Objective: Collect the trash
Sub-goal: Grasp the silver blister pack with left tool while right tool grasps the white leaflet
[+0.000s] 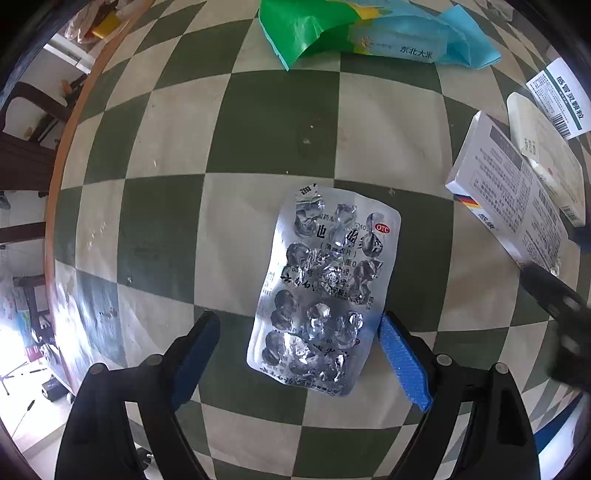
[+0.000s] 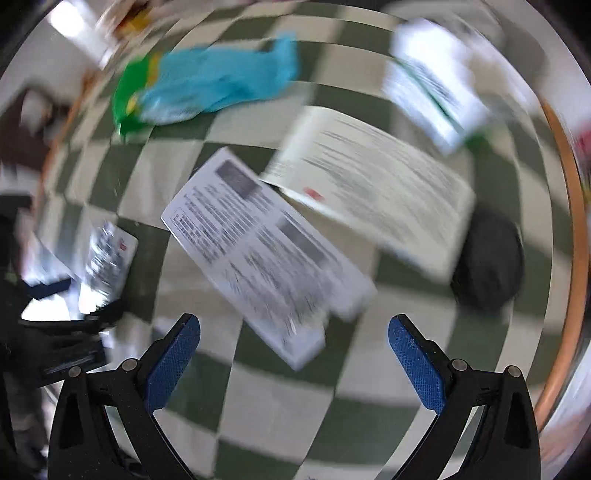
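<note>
A used silver blister pack (image 1: 325, 291) lies flat on the green-and-cream checkered tablecloth (image 1: 166, 122). My left gripper (image 1: 299, 332) is open just above it; the pack's lower half lies between the blue pads, close to the right pad (image 1: 402, 362). My right gripper (image 2: 295, 339) is open and empty over a white medicine box (image 2: 266, 251); its view is motion-blurred. The blister pack also shows at the left of the right wrist view (image 2: 107, 258).
A green-and-blue rice bag (image 1: 369, 33) lies at the far side. White medicine boxes (image 1: 517, 192) and a leaflet (image 1: 557, 96) lie right. A cream box (image 2: 376, 192), another box (image 2: 432, 85) and a dark round object (image 2: 487, 258) lie beyond. The table's wooden rim (image 1: 59, 177) runs at left.
</note>
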The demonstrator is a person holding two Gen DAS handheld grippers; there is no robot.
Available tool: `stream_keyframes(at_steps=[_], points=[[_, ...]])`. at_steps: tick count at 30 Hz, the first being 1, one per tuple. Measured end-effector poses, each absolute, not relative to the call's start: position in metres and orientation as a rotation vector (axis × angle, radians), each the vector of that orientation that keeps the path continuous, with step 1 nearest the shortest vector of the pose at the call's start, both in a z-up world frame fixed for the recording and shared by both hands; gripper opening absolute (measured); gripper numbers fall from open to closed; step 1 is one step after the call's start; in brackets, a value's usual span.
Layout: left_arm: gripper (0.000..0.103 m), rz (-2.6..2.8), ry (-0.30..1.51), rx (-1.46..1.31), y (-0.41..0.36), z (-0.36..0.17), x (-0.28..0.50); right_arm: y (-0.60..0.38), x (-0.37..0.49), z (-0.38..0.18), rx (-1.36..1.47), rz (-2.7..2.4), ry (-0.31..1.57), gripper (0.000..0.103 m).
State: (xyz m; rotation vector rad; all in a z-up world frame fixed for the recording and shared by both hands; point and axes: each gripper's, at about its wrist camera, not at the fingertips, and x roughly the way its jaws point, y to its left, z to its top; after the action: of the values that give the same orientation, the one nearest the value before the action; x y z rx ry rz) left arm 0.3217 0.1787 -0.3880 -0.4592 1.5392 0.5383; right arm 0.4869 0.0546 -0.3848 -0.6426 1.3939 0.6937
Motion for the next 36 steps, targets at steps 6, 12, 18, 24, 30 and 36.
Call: stream_keyframes(at_steps=[6,12,18,24,30,36], points=[[0.088,0.519,1.535,-0.434,0.182,-0.388,0.325,0.086,0.491,-0.409,-0.766,0.693,1.371,0.099],[0.085,0.475,1.520,-0.305,0.163,-0.379,0.335,0.051,0.485,-0.411,-0.614,0.534,1.569,0.095],[0.086,0.414,1.533,-0.306,0.176,-0.380,0.348,0.026,0.476,-0.406,-0.518,0.512,1.657,0.096],[0.060,0.382,1.506,-0.376,0.181,-0.375,0.351,0.052,0.475,-0.408,-0.626,0.538,1.539,0.096],[0.060,0.383,1.506,-0.418,0.191,-0.371,0.348,0.039,0.477,-0.389,-0.507,0.500,1.516,0.082],[0.060,0.399,1.455,-0.396,0.199,-0.345,0.332,0.027,0.472,-0.365,-0.394,0.503,1.523,0.081]])
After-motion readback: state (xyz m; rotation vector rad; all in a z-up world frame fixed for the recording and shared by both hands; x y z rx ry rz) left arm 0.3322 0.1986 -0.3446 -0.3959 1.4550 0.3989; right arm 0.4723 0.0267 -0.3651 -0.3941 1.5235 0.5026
